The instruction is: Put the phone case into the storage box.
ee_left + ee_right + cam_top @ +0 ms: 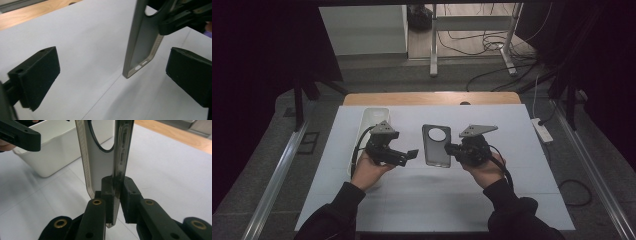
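Phone case (436, 145), grey with a round camera cutout, is what we hold in our right gripper (117, 195): in the right gripper view its jaws are clamped on one side wall of the case, pads pressing from both sides. From the high view we see the case above the white mat (512, 150), between our two hands, with the right gripper at its right edge. Our left gripper (412, 154) sits just left of the case, apart from it; in the left gripper view its jaws stand wide apart with nothing between them. Behind our left hand (368, 170) lies a white bin (373, 116).
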The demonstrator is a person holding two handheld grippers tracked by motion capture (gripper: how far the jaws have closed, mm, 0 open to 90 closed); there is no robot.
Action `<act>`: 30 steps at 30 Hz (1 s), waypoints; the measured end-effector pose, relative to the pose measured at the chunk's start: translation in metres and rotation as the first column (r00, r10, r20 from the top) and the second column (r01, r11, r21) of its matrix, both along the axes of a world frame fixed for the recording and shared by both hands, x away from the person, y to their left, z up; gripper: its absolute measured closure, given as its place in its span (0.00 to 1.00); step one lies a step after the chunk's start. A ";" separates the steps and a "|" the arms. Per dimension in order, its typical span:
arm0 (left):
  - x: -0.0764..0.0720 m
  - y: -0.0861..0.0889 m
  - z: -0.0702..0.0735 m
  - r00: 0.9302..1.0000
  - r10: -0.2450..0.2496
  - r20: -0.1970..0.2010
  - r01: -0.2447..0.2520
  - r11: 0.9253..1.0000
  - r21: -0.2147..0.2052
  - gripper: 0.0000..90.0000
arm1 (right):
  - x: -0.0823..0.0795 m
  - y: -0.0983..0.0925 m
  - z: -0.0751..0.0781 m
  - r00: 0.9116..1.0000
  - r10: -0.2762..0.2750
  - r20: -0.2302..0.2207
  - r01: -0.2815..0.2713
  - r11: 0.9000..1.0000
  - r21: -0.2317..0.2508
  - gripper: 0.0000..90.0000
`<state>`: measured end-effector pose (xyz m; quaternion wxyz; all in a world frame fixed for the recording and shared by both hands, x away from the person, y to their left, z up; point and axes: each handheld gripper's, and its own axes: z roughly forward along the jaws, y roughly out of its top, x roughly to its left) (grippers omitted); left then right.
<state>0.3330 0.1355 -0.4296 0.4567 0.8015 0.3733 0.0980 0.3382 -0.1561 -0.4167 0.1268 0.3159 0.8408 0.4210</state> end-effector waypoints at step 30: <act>-0.006 -0.015 -0.005 0.997 -0.049 -0.064 0.051 0.999 0.020 0.94 | -0.014 0.023 -0.007 0.999 0.024 -0.029 -0.023 0.999 0.030 0.90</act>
